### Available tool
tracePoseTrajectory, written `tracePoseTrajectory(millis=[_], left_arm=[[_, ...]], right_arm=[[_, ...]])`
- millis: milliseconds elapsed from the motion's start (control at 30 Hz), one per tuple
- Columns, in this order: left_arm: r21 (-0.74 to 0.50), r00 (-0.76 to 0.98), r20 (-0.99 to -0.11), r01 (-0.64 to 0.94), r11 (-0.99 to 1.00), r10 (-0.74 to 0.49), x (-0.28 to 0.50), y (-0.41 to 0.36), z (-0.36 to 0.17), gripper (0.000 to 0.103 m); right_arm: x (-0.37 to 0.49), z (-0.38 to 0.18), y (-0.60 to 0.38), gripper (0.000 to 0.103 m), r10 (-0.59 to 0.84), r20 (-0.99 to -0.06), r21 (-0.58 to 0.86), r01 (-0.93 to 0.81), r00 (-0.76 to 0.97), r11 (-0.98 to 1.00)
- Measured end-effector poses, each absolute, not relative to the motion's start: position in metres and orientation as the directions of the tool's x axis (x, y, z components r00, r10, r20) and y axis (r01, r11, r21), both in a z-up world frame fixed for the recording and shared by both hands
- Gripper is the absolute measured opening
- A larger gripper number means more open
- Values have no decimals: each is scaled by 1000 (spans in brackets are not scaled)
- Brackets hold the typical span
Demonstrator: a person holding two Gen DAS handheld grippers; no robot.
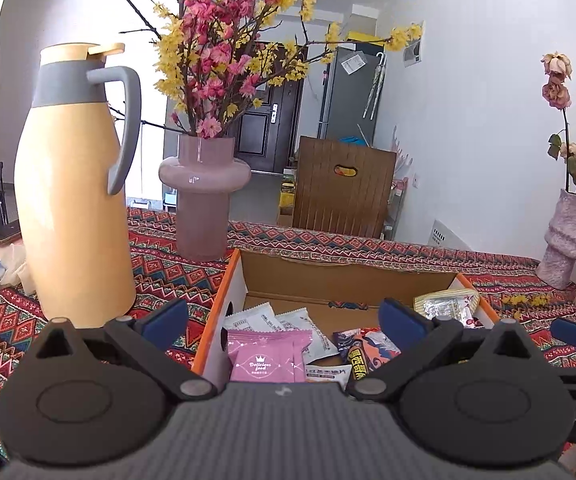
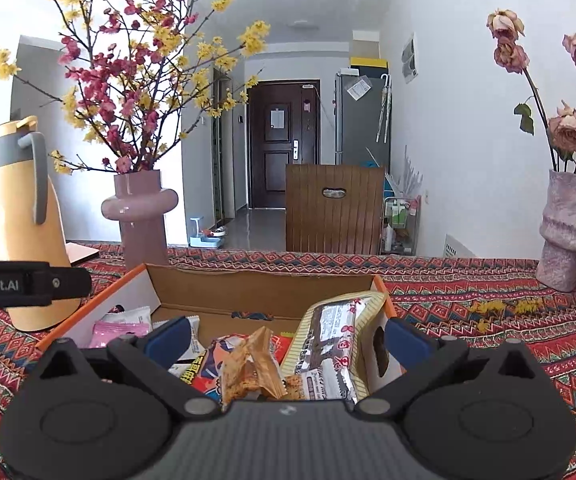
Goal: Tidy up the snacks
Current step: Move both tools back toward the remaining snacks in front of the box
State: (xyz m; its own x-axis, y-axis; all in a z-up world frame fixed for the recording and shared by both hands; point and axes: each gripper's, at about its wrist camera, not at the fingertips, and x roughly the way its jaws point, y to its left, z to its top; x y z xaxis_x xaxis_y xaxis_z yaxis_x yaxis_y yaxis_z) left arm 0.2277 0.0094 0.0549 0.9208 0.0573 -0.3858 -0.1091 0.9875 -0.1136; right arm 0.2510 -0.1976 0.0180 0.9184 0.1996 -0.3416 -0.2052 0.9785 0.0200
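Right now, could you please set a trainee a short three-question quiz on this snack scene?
1. True or false: both grippers, left and right, are open and hold nothing.
2. Where does the pink packet lie: (a) in the box, (b) on the cloth, (c) beside the jug?
3. What stands between the jug and the box's far end?

Key: 1 true. 2 a. 3 the pink vase of blossom branches.
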Motion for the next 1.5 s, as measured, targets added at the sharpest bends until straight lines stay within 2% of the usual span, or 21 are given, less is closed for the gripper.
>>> tracePoseTrajectory(millis=[367,1033,1233,1500], left_arm=[[-109,910,-410,-118,987,64,190,20,54,103],[-76,829,-558,-92,993,34,158,41,-20,103],[-82,825,-565,-77,994,17,158,41,-31,103],[-112,820,-572,-83,990,5,158,45,-33,103]], right_arm=[[205,20,-197,103,208,-361,19,-216,909,976],[153,-39,-203,103,156,-576,10,-184,803,983],[161,-52,-194,103,143,-639,19,-170,756,985],[164,-59,-185,103,130,-672,10,-167,729,986]])
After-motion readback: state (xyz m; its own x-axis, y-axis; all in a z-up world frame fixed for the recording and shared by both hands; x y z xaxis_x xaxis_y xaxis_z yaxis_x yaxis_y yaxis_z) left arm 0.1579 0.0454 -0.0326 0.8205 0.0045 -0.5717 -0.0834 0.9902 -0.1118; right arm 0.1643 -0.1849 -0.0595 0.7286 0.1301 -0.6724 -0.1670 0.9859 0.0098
